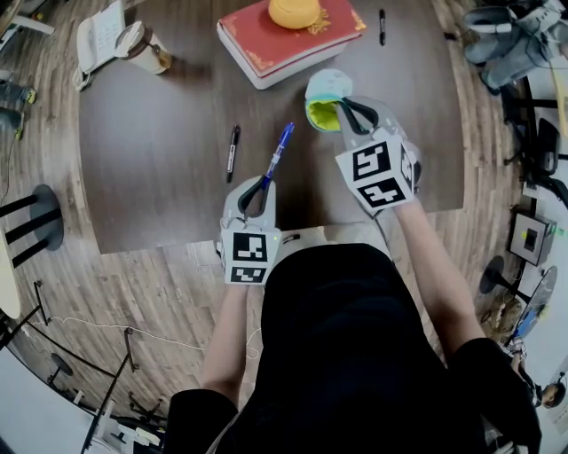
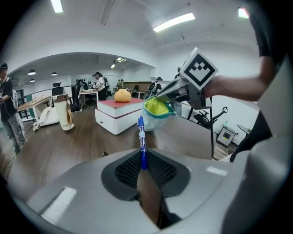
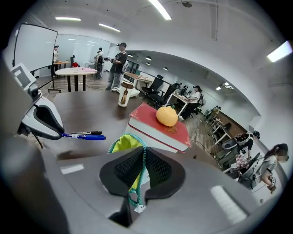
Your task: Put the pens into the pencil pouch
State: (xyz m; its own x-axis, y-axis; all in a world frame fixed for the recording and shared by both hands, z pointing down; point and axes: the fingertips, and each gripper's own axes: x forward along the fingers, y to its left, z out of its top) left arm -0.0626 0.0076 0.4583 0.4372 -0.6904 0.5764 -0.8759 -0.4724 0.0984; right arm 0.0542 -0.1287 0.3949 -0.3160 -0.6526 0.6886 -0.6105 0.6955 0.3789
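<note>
Head view, left to right: a cup (image 1: 146, 46) near the table's (image 1: 160, 186) far corner; a black pen (image 1: 232, 152) lying on the table; the left gripper (image 1: 256, 193) clenched on a blue pen (image 1: 279, 155), which points towards the pouch (image 1: 325, 99); a red book (image 1: 284, 40); the right gripper (image 1: 353, 113) clenched on the pouch's zip edge, its mouth open; a second black pen (image 1: 382, 27) right of the book
</note>
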